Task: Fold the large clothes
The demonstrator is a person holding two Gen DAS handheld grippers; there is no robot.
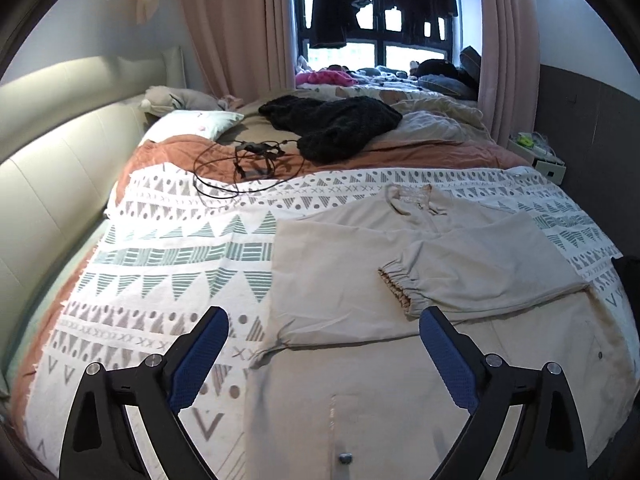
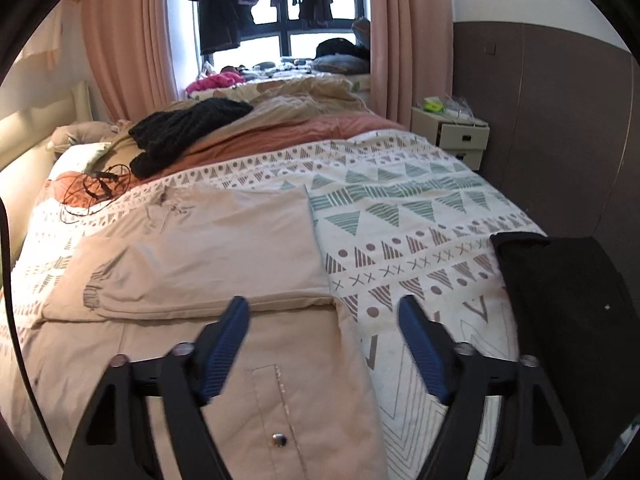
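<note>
A large beige jacket lies flat on the patterned bedspread, both sleeves folded across its body; one elastic cuff rests mid-chest. In the right wrist view the jacket fills the left half, with a snap button near the bottom. My left gripper is open and empty above the jacket's left edge. My right gripper is open and empty above the jacket's right edge, over the bedspread.
A black knit garment and a tangle of black cable lie further up the bed. A folded black garment sits at the bed's right edge. A padded headboard runs along the left. A white nightstand stands by the wall.
</note>
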